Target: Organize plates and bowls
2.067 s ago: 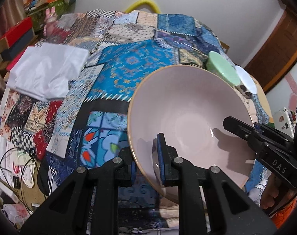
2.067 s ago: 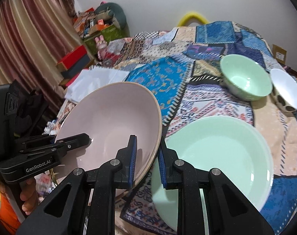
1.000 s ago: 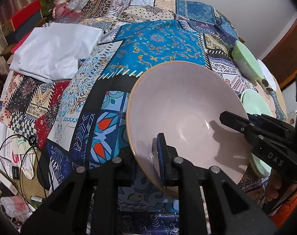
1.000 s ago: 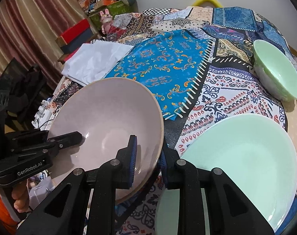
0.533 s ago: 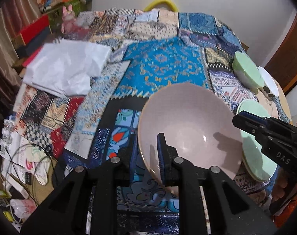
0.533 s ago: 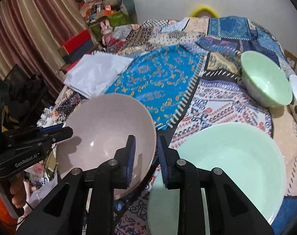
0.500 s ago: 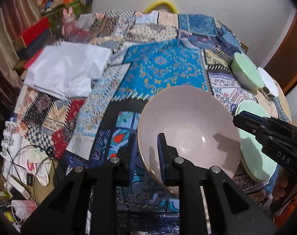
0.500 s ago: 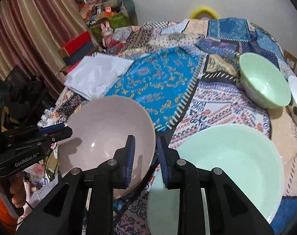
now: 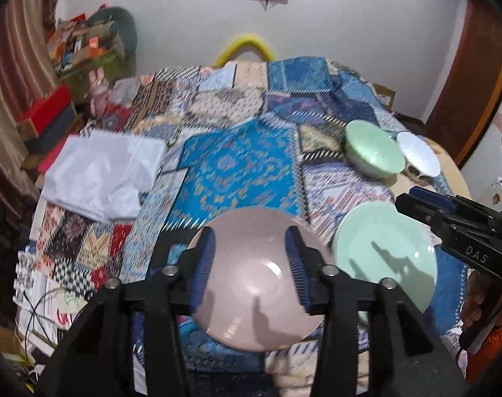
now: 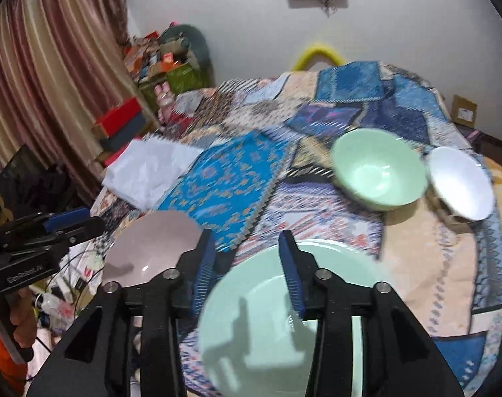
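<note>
A pink bowl (image 9: pixel 254 278) rests on the patchwork cloth near the front edge, left of a wide green plate (image 9: pixel 383 258). My left gripper (image 9: pixel 249 261) is open and hovers above the pink bowl, not touching it. My right gripper (image 10: pixel 246 264) is open above the green plate (image 10: pixel 277 324), with the pink bowl (image 10: pixel 148 248) to its left. A green bowl (image 10: pixel 378 173) and a white bowl (image 10: pixel 459 182) stand at the far right. The right gripper also shows in the left wrist view (image 9: pixel 426 203), and the left gripper in the right wrist view (image 10: pixel 72 223).
White folded cloth (image 9: pixel 99 172) lies at the left of the patchwork cloth (image 9: pixel 231 165). Boxes and clutter (image 10: pixel 122 125) stand beyond the left edge. Cables and papers (image 9: pixel 39 297) lie below the front left edge. A yellow hoop (image 9: pixel 247 44) stands at the far end.
Both grippers let go of the pink bowl, opened and drew back upward. The bowl now rests on the cloth beside the green plate.
</note>
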{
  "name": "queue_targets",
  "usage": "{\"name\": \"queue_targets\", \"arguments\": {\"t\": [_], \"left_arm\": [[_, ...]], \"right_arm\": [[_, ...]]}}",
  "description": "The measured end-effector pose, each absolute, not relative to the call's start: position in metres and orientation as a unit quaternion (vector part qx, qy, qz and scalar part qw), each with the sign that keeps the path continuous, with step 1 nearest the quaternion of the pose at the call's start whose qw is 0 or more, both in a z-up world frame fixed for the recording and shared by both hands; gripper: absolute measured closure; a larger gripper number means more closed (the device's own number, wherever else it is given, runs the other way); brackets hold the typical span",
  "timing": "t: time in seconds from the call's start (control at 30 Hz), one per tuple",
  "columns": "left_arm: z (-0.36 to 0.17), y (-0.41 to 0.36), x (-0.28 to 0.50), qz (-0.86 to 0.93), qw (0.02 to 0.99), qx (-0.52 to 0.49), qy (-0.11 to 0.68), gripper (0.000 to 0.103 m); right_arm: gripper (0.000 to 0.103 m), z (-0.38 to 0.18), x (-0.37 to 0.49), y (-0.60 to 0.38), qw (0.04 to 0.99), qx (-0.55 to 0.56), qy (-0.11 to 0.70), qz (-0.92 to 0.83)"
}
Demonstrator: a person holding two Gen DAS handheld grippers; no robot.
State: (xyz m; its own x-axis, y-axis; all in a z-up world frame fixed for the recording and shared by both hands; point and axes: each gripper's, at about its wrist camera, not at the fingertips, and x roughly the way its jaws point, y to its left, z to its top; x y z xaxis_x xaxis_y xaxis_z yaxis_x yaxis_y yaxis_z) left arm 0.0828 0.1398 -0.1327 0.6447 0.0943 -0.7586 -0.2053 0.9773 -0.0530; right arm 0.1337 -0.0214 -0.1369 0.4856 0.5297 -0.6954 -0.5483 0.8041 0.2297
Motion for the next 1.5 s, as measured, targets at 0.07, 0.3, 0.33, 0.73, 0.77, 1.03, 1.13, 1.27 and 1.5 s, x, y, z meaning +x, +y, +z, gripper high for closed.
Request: {"name": "queue_targets", "arguments": {"t": [0.07,0.3,0.33,0.73,0.77,1.03,1.13,1.27,1.5], "left_arm": [[-0.126,0.131,0.089,0.078,0.91,-0.061,0.404,0.041],[-0.114,0.101,0.124,0.054,0.918,-0.033,0.392,0.021],[-0.114,0.098,0.131,0.049,0.918,-0.031,0.392,0.019],[-0.133,0.068,0.216,0.012,0.905,-0.012,0.425,0.016],[-0.137,0.067,0.224,0.01,0.903,-0.014,0.429,0.016],[-0.168,0.062,0.269,0.001,0.891,-0.014,0.453,0.016],[-0.18,0.06,0.284,-0.006,0.886,-0.018,0.463,0.016],[-0.192,0.06,0.3,-0.009,0.881,-0.025,0.473,0.016],[-0.207,0.06,0.317,-0.012,0.876,-0.027,0.481,0.016]], "right_arm": [[0.057,-0.132,0.138,-0.036,0.869,-0.005,0.393,0.3],[0.05,-0.129,0.165,-0.088,0.889,0.019,0.388,0.242],[0.05,-0.131,0.171,-0.095,0.89,0.022,0.39,0.233],[0.05,-0.169,0.233,-0.123,0.882,0.046,0.43,0.188],[0.05,-0.174,0.239,-0.123,0.88,0.051,0.435,0.187],[0.064,-0.198,0.269,-0.122,0.862,0.076,0.462,0.193],[0.066,-0.205,0.275,-0.121,0.856,0.084,0.471,0.198],[0.067,-0.213,0.28,-0.117,0.851,0.083,0.479,0.199],[0.073,-0.218,0.286,-0.11,0.847,0.069,0.485,0.207]]}}
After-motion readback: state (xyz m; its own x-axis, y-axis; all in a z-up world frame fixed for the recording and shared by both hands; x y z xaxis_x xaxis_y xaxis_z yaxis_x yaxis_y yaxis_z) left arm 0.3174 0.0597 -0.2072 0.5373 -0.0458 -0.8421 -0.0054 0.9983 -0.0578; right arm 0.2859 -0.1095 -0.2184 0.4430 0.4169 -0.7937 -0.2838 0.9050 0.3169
